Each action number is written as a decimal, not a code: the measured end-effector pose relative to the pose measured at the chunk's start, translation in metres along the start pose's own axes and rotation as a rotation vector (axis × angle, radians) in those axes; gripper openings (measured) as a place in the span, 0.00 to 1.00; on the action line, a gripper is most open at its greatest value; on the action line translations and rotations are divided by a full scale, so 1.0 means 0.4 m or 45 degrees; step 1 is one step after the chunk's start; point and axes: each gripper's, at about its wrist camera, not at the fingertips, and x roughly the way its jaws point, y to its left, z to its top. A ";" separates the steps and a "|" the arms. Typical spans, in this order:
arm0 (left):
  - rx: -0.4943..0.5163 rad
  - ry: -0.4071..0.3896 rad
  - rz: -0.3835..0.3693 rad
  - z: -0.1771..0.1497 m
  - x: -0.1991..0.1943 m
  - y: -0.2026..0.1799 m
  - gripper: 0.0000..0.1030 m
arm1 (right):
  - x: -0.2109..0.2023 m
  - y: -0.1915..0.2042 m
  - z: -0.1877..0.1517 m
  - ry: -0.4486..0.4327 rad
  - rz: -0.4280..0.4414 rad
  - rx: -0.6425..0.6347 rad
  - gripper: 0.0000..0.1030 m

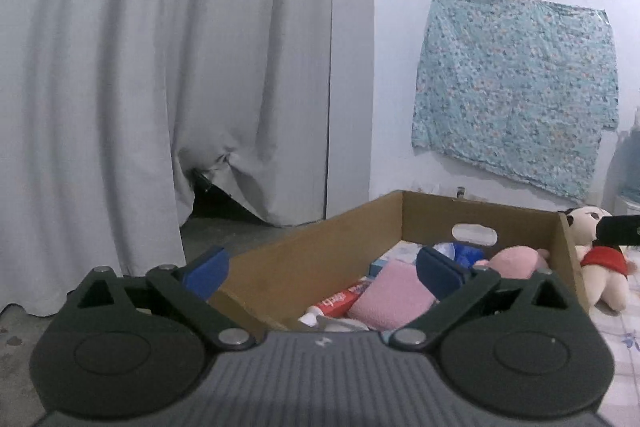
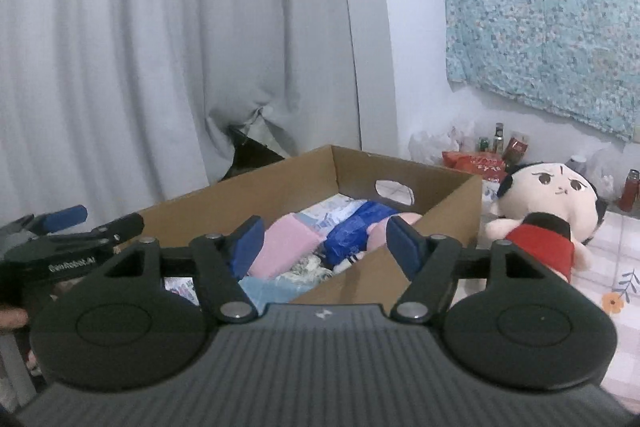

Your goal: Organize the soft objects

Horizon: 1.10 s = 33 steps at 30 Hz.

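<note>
An open cardboard box (image 1: 320, 247) (image 2: 452, 203) stands on the bed. Inside it lie a pink folded cloth (image 1: 394, 299) (image 2: 284, 245), a pink plush (image 1: 516, 263), a blue plastic bag (image 2: 356, 231) and a red-and-white tube (image 1: 340, 301). A doll with a red shirt (image 2: 544, 215) (image 1: 600, 259) lies outside the box on its right. My left gripper (image 1: 320, 269) is open and empty above the box's near left corner; it also shows in the right wrist view (image 2: 76, 223). My right gripper (image 2: 326, 243) is open and empty above the box's near edge.
Grey curtains (image 1: 160, 67) hang behind the box. A floral cloth (image 1: 516, 87) hangs on the white wall. Bottles and snack packets (image 2: 488, 151) stand on the floor by the wall. The bedsheet (image 2: 616, 267) has a checked flower print.
</note>
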 end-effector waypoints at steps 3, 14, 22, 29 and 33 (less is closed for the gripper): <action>0.018 0.051 -0.023 0.006 0.005 0.007 0.98 | -0.005 -0.010 -0.022 0.035 -0.030 0.002 0.66; 0.032 0.232 0.102 -0.020 0.028 0.043 0.98 | 0.006 -0.003 -0.038 0.064 0.026 0.091 0.69; 0.011 0.300 0.177 -0.024 0.041 0.064 0.98 | -0.009 0.024 -0.034 0.045 0.028 0.049 0.71; 0.097 0.282 0.183 -0.021 0.039 0.034 0.98 | -0.013 0.037 -0.030 0.039 0.034 0.034 0.72; 0.109 0.270 0.193 -0.019 0.037 0.026 0.98 | -0.013 0.040 -0.029 0.034 0.033 0.036 0.73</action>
